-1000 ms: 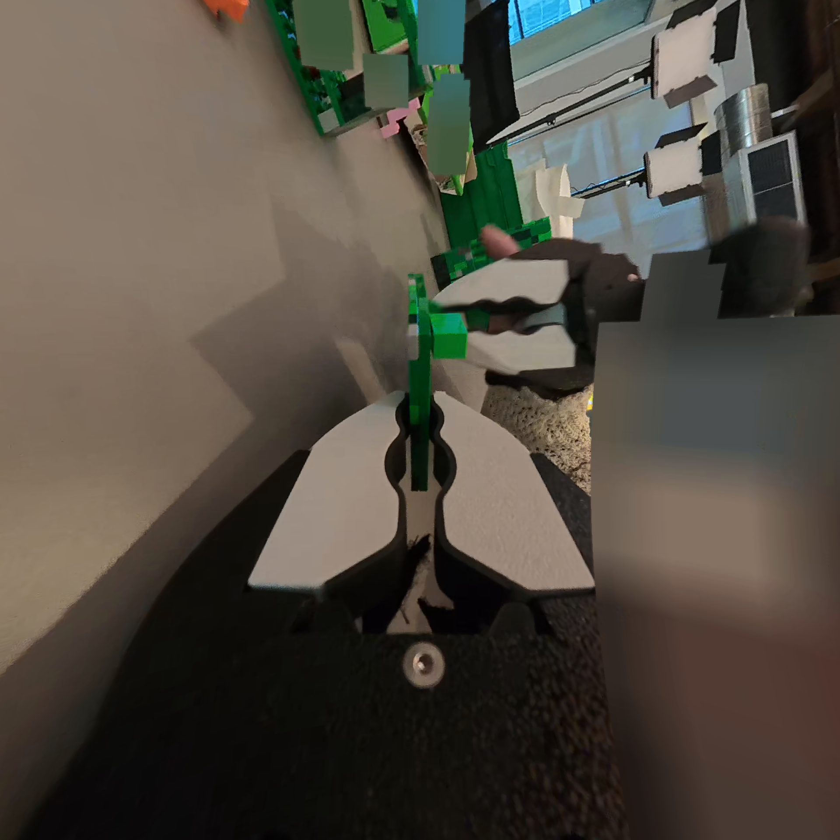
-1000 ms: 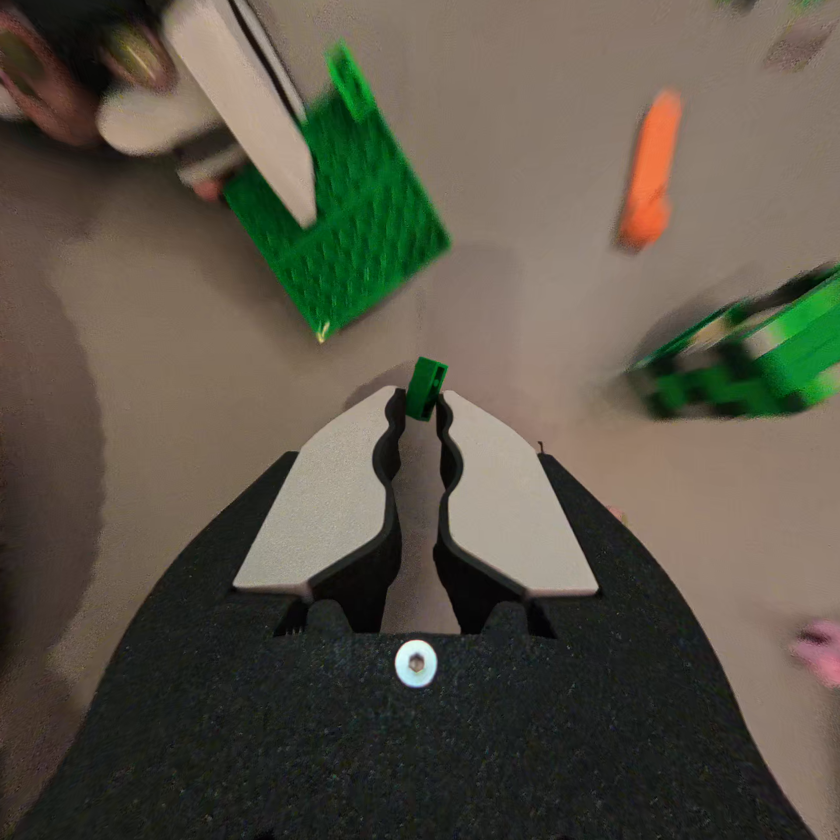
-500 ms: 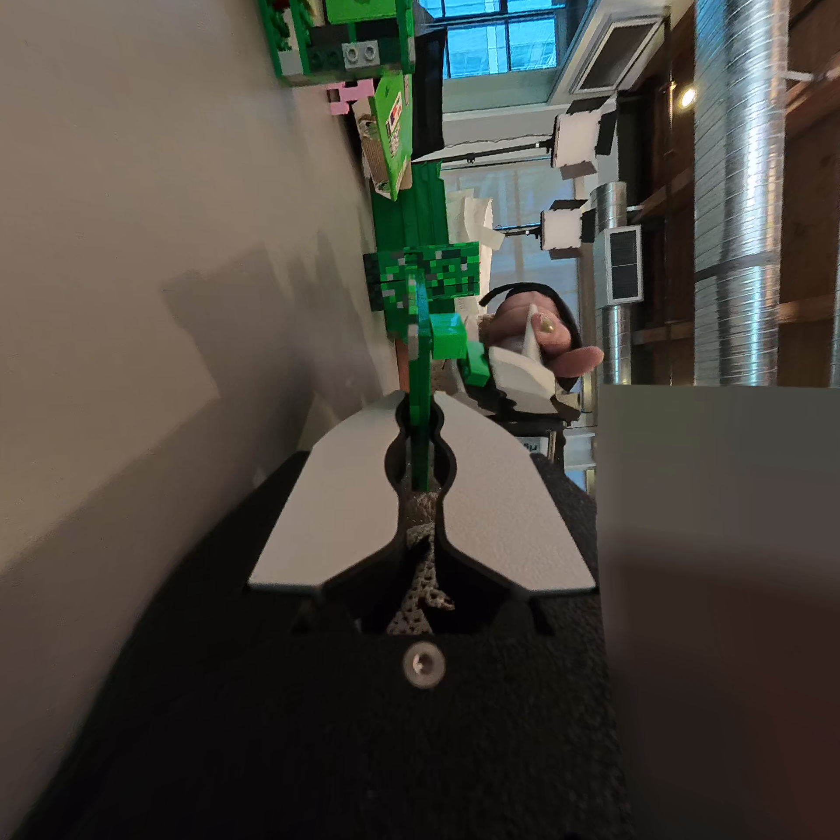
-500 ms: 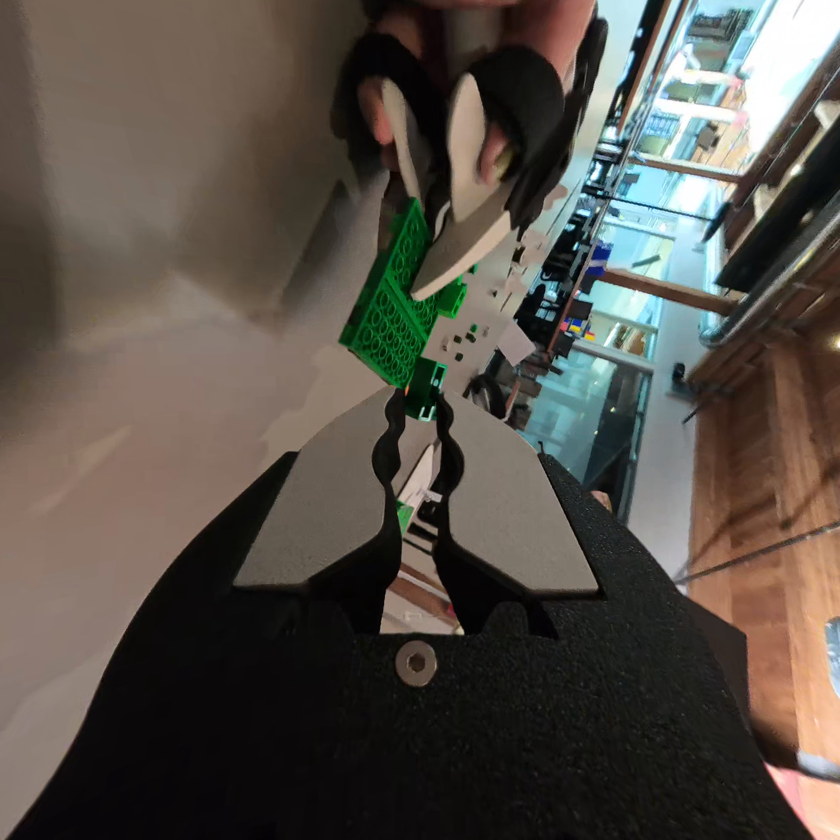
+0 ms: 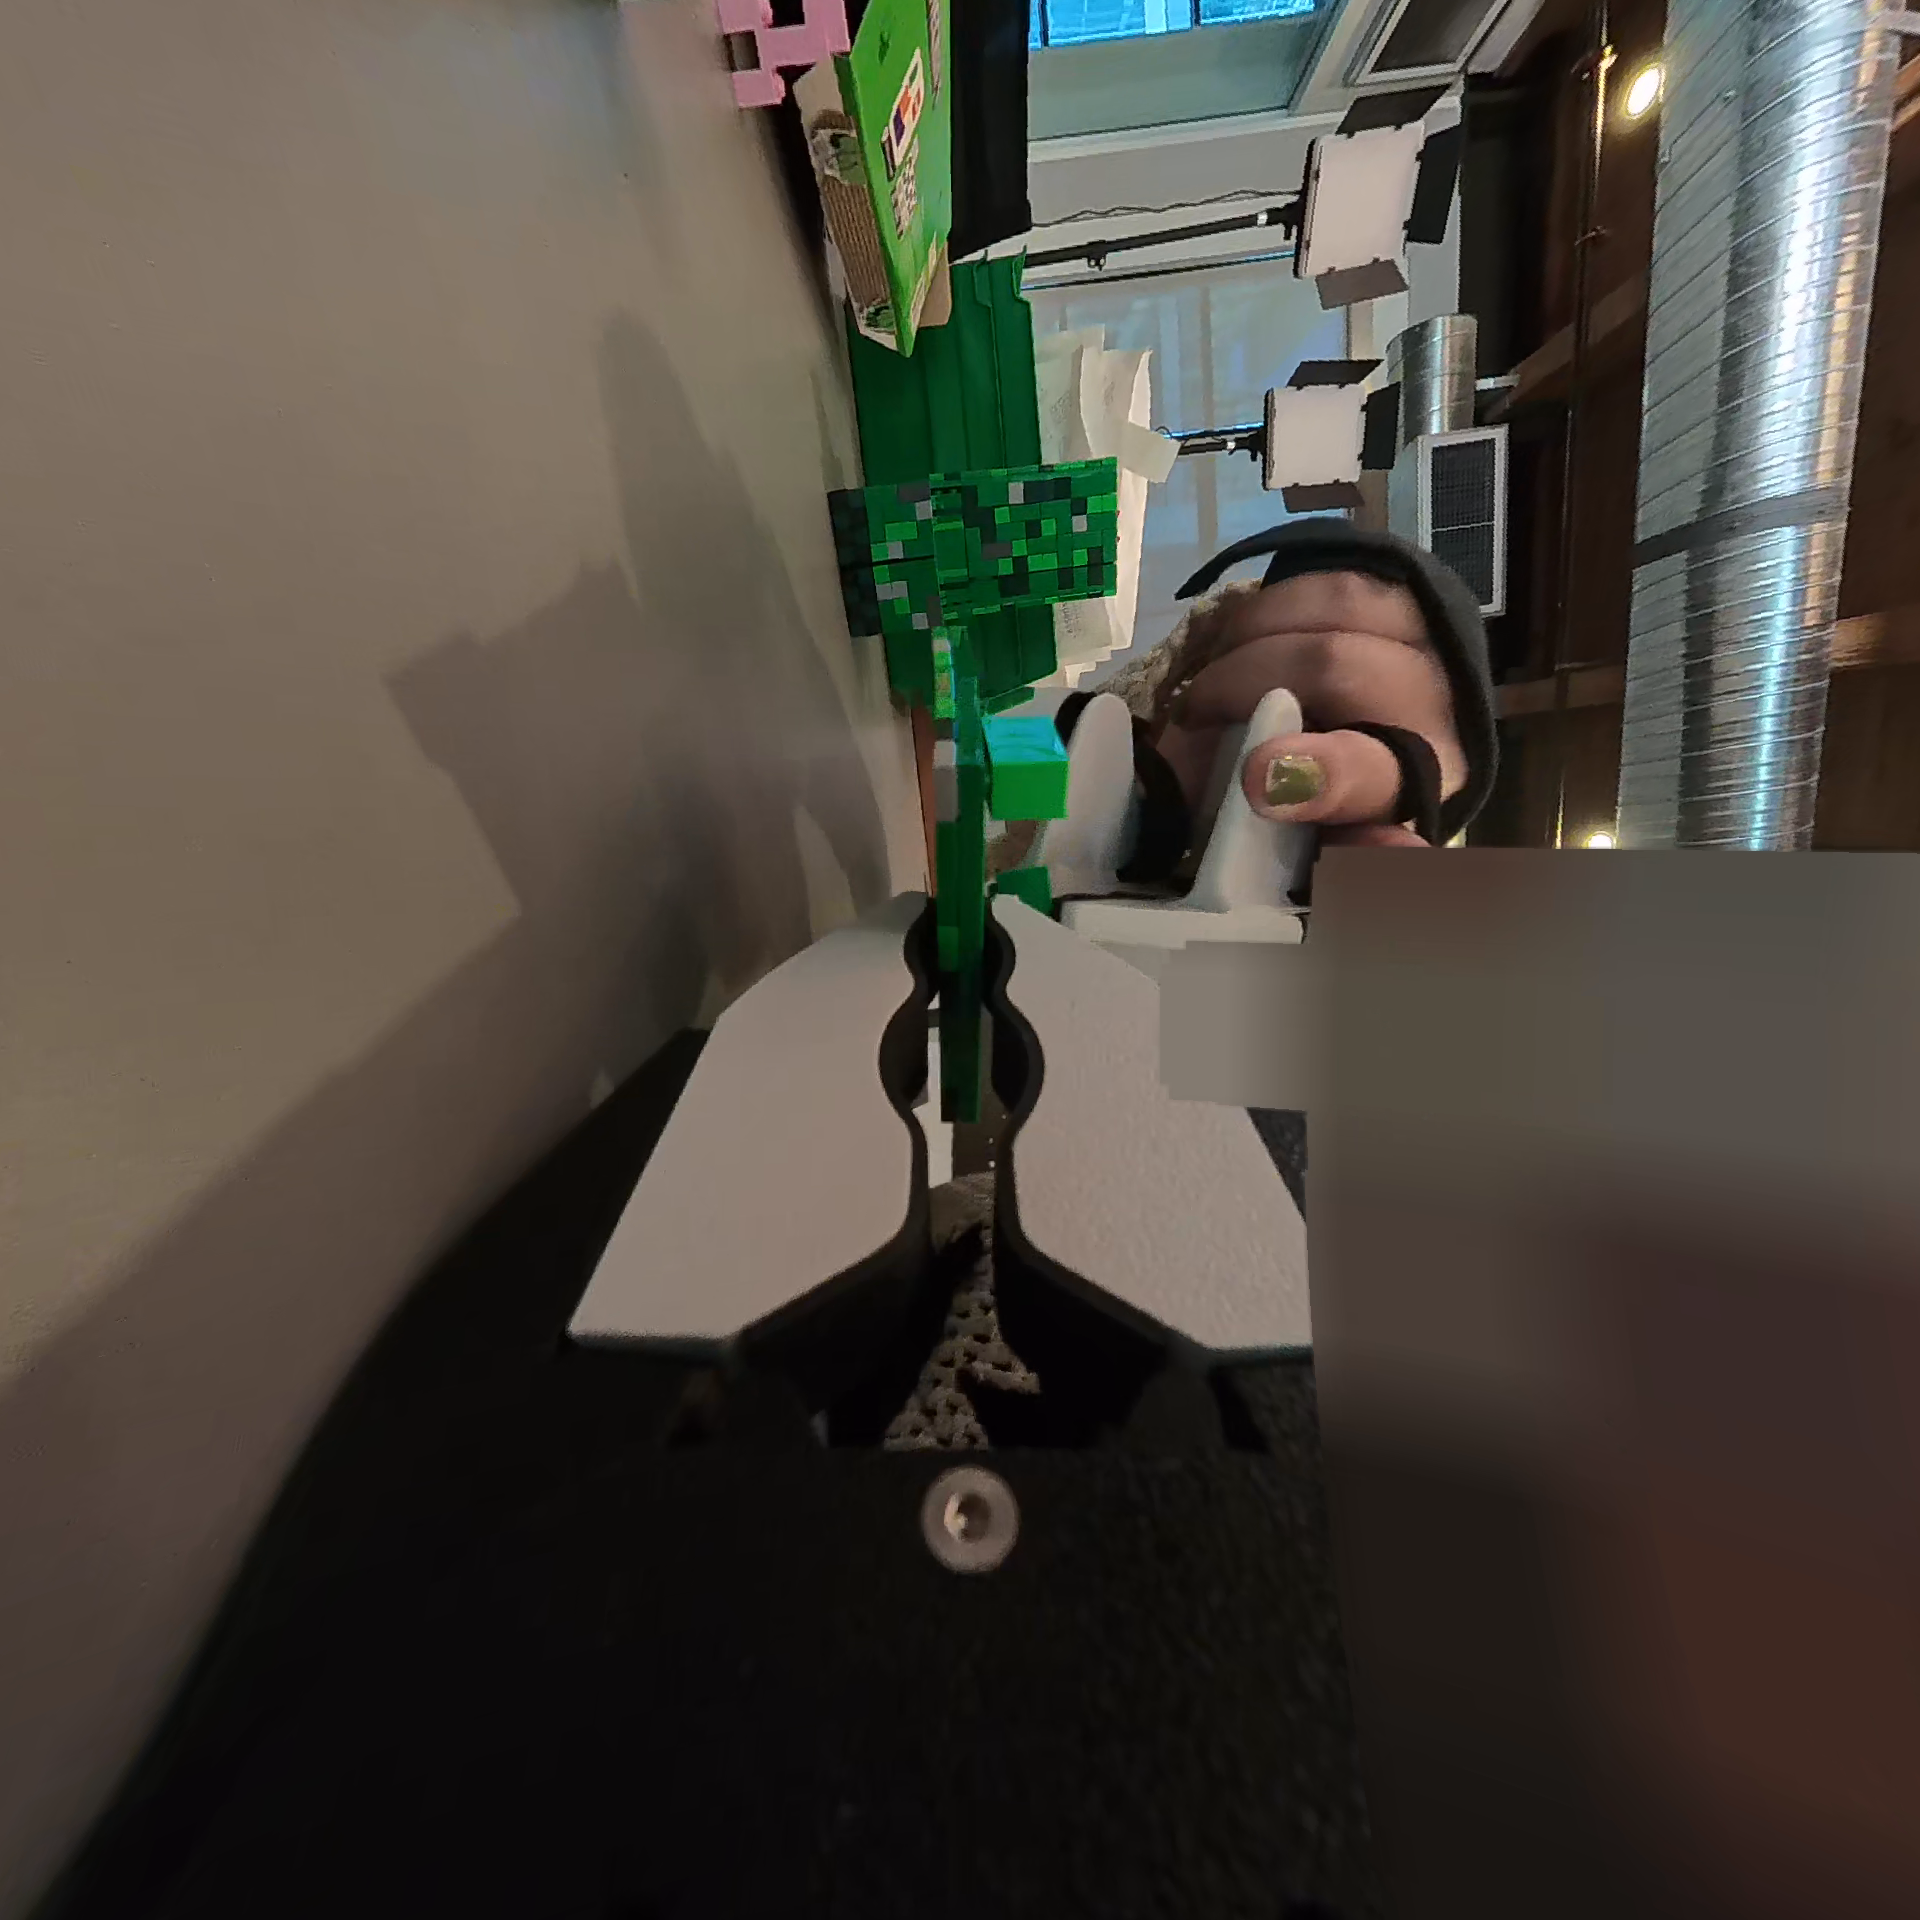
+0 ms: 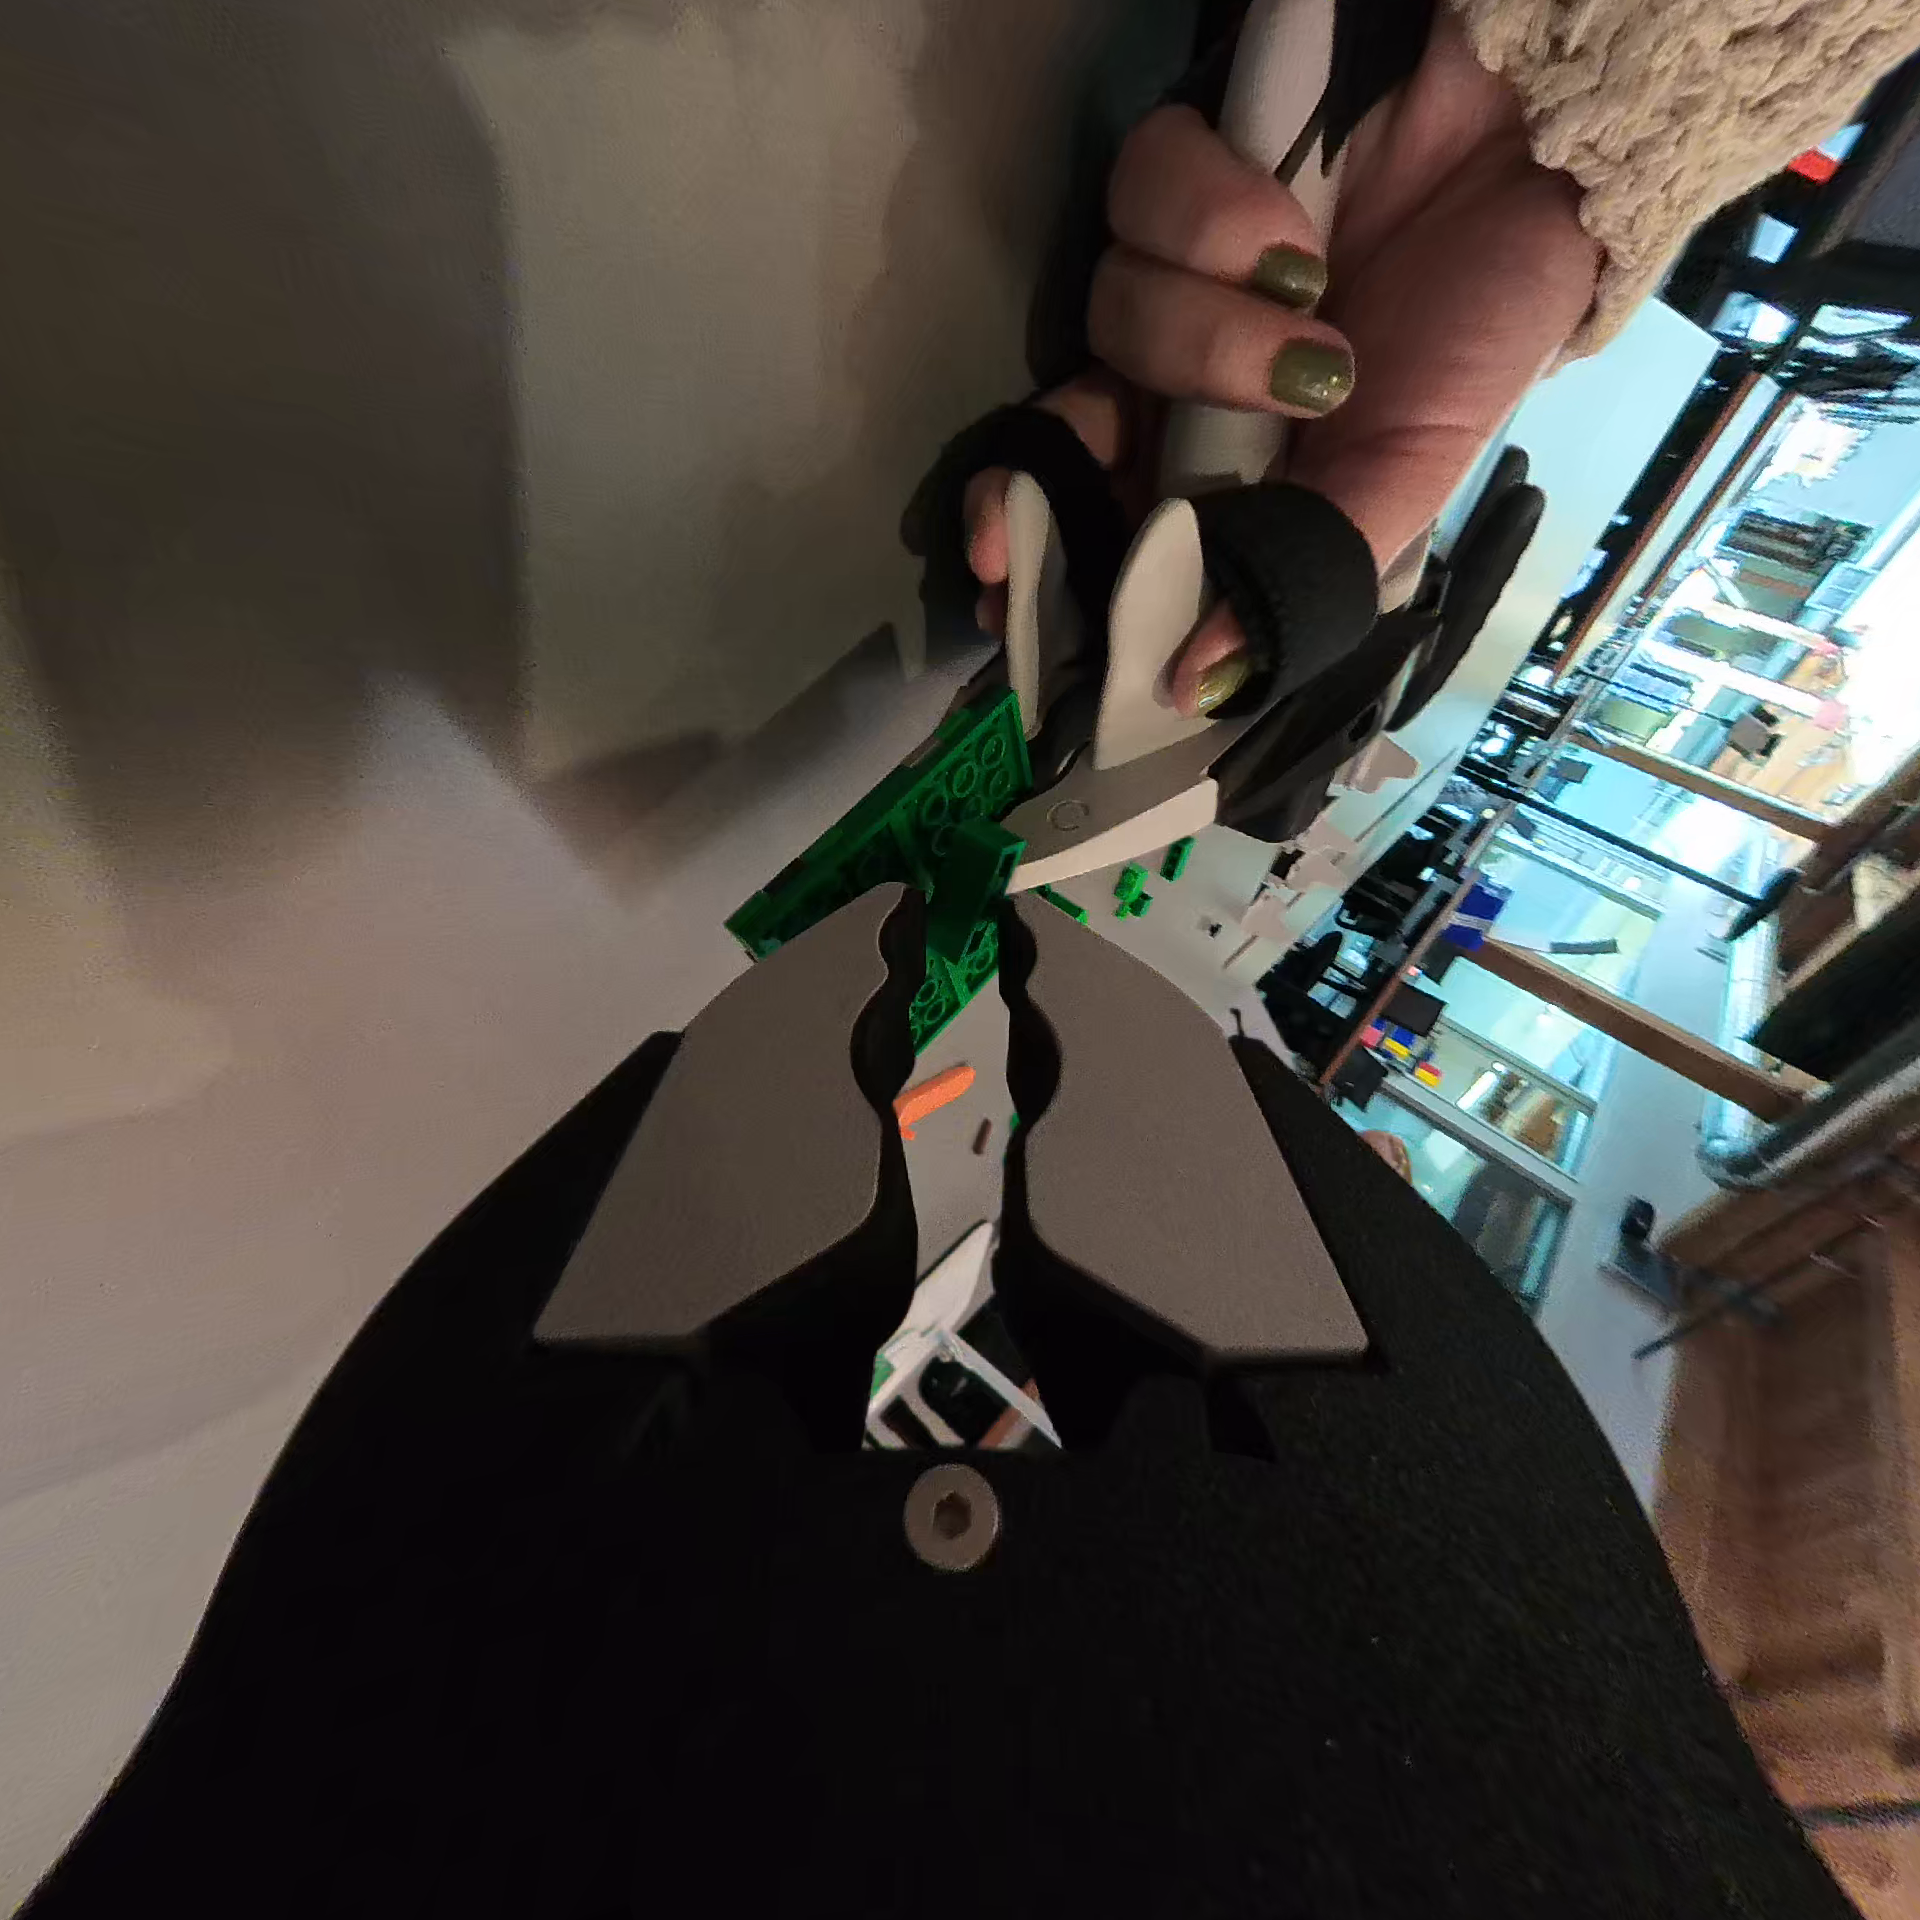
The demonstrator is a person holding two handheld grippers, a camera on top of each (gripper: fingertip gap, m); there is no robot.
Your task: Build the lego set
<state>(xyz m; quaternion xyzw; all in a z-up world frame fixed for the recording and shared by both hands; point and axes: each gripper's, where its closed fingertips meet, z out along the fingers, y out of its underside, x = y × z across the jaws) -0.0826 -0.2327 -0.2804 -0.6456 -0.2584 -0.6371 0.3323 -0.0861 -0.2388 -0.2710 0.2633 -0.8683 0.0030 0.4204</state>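
My left gripper (image 5: 961, 920) is shut on the edge of a flat green plate (image 5: 958, 831), held upright and edge-on above the table. A bright green brick (image 5: 1025, 774) sits on the plate's right face. My right gripper (image 6: 961, 904) is shut on a small green brick (image 6: 979, 860) and holds it against the plate's ringed underside (image 6: 966, 774). That small brick also shows in the left wrist view (image 5: 1023, 885), touching the plate. The left gripper's white finger (image 6: 1127, 826) and the hand on it show in the right wrist view.
A pixel-patterned green lego build (image 5: 992, 561), a green box (image 5: 899, 177) and a pink piece (image 5: 774, 42) stand on the grey table (image 5: 312, 520). An orange piece (image 6: 935, 1091) and loose green bricks (image 6: 1132, 888) lie beyond the plate.
The left gripper has lifted and turned the plate upright. The right gripper has swung up from the table and brought its small green brick against the plate.
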